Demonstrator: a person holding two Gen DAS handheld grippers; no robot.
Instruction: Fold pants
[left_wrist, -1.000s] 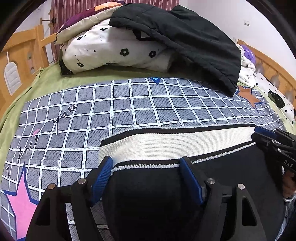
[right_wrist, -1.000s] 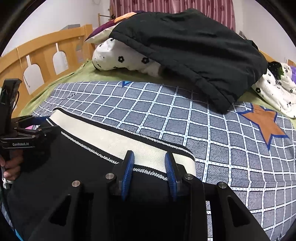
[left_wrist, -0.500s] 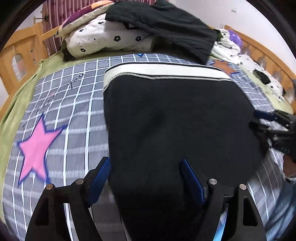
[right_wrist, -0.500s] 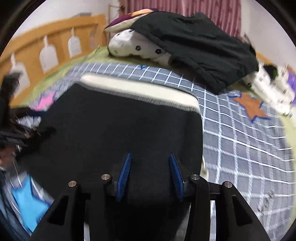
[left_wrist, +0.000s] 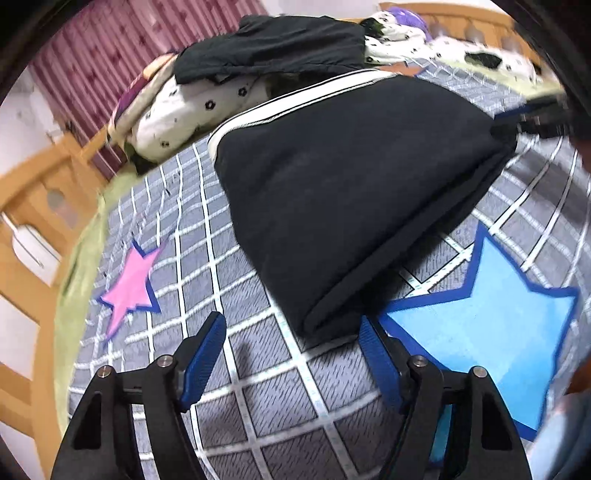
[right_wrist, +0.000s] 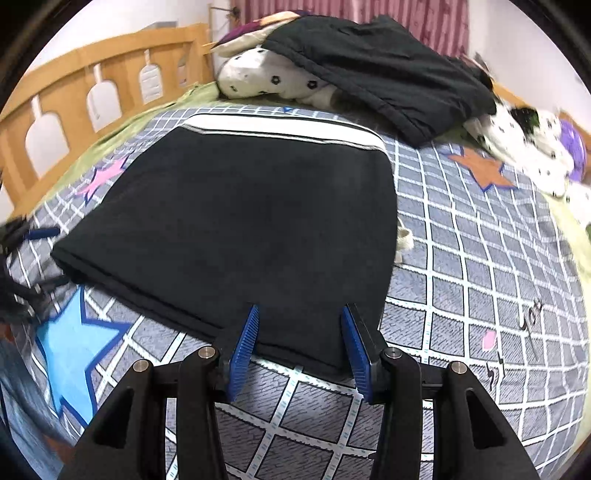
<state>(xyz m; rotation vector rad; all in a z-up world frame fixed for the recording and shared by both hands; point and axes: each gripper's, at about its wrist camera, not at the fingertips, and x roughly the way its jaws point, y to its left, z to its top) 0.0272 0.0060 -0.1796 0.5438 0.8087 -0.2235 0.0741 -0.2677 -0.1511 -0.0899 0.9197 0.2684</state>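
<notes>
The black pants (left_wrist: 351, 177) lie folded flat on the checked blanket, their white waistband (left_wrist: 295, 99) at the far end. My left gripper (left_wrist: 291, 347) hovers just off the near fold corner. Its jaws are closing, with only the tip of that corner between them and no pad touching it. In the right wrist view the pants (right_wrist: 240, 221) fill the middle. My right gripper (right_wrist: 299, 350) stands open astride the near fold edge, which lies flat on the blanket between the fingers. Each gripper shows blurred at the edge of the other's view: the right (left_wrist: 532, 122), the left (right_wrist: 22, 236).
A heap of bedding topped by a black garment (right_wrist: 369, 62) sits beyond the waistband. A wooden bed rail (right_wrist: 74, 99) runs along the left. The blanket (right_wrist: 480, 258) carries a blue star (left_wrist: 487, 325) and a pink star (left_wrist: 129, 284). A pale cord end (right_wrist: 404, 236) sticks out beside the pants.
Both grippers drew back from the waistband to the near fold edge. The right jaws opened wider. The left wrist rolled, tilting its view.
</notes>
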